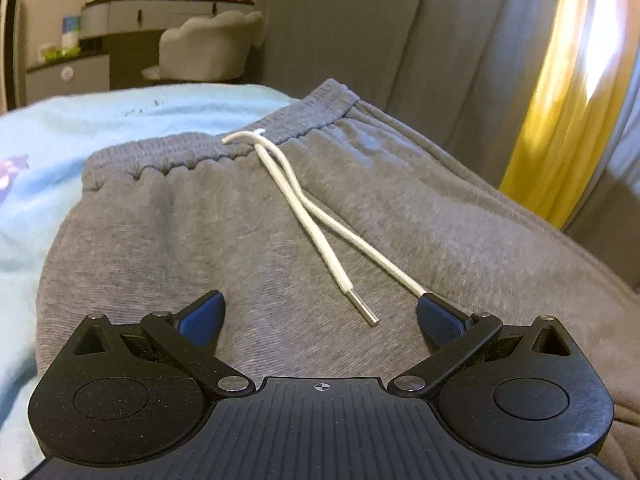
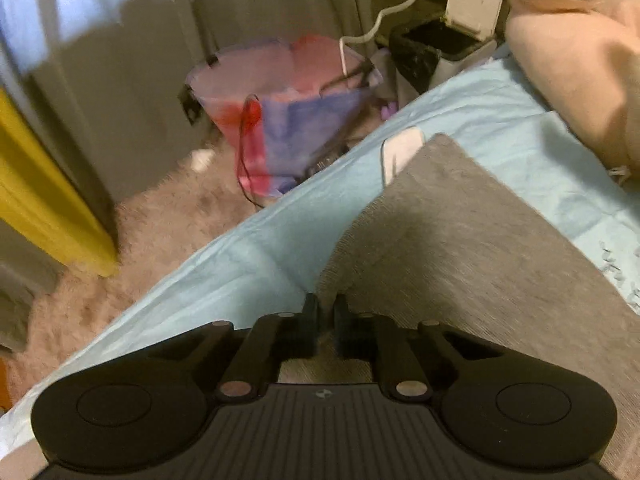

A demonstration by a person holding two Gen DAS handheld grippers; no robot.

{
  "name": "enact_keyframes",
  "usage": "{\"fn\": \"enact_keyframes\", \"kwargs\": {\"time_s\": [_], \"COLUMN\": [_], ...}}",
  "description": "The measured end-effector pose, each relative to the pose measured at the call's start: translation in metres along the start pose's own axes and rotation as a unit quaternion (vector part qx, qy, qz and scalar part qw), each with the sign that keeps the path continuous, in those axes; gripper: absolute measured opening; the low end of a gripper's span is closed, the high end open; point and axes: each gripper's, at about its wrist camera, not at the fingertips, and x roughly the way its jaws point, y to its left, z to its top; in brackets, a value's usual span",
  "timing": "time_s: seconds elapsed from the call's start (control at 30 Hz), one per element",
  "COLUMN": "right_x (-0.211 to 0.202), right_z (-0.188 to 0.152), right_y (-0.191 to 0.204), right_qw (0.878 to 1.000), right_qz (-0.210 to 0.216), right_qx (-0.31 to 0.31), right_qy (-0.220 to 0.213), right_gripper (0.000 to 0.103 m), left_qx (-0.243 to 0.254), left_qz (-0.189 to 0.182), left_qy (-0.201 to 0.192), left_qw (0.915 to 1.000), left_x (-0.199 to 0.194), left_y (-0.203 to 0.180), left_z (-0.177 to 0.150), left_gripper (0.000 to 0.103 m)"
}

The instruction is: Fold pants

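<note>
Grey sweatpants [image 1: 248, 216] lie on a light blue bed sheet [image 1: 80, 128]. Their elastic waistband [image 1: 224, 136] is at the far side, and a white drawstring [image 1: 316, 220] runs down toward me, its metal tip between my fingers. My left gripper [image 1: 320, 312] is open and hovers low over the upper front of the pants. In the right wrist view a grey pant leg [image 2: 460, 240] stretches away across the sheet [image 2: 240, 264]. My right gripper [image 2: 326, 320] is shut on the near edge of this fabric.
A pink blanket [image 2: 580, 80] lies at the back right of the bed. Beside the bed are a pink-and-blue hamper [image 2: 288, 112], a black bin [image 2: 428, 52] and a fluffy rug [image 2: 160, 232]. Grey and yellow curtains [image 1: 560, 112] hang close behind the pants. A dresser [image 1: 120, 20] and chair [image 1: 208, 48] stand farther off.
</note>
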Motion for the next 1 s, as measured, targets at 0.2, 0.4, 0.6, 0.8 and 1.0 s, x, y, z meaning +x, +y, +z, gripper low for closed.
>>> {"fn": "enact_keyframes", "kwargs": {"time_s": [0.2,0.4,0.6,0.8,1.0], "right_x": [-0.132,-0.174,-0.15,-0.125,-0.106], "right_z": [-0.079,-0.209,-0.236,-0.233,-0.221], "right_y": [-0.091,-0.203,-0.28,-0.276,-0.262], "right_qw": [0.986,0.987,0.96,0.939,0.928], "right_qz": [0.138,0.152,0.197,0.244,0.266], "right_qx": [0.003,0.04,0.197,0.239,0.258], "right_qy": [-0.088,-0.039,-0.034,-0.039,-0.05], "right_gripper": [0.006,0.004,0.045,0.063,0.051], "left_qx": [-0.017,-0.045,-0.094,-0.07,-0.08], "left_qz": [-0.022,-0.05,-0.122,-0.182,-0.188], "left_qy": [-0.003,0.008,0.039,0.094,0.131], "left_qw": [0.9996,0.9977,0.9873,0.9763,0.9701], "left_x": [-0.002,-0.019,-0.044,-0.018,0.057], "left_y": [0.008,0.018,0.021,-0.013,-0.057], "left_z": [0.001,0.004,0.033,0.095,0.147], "left_gripper": [0.103,0.103,0.103,0.103,0.075]}}
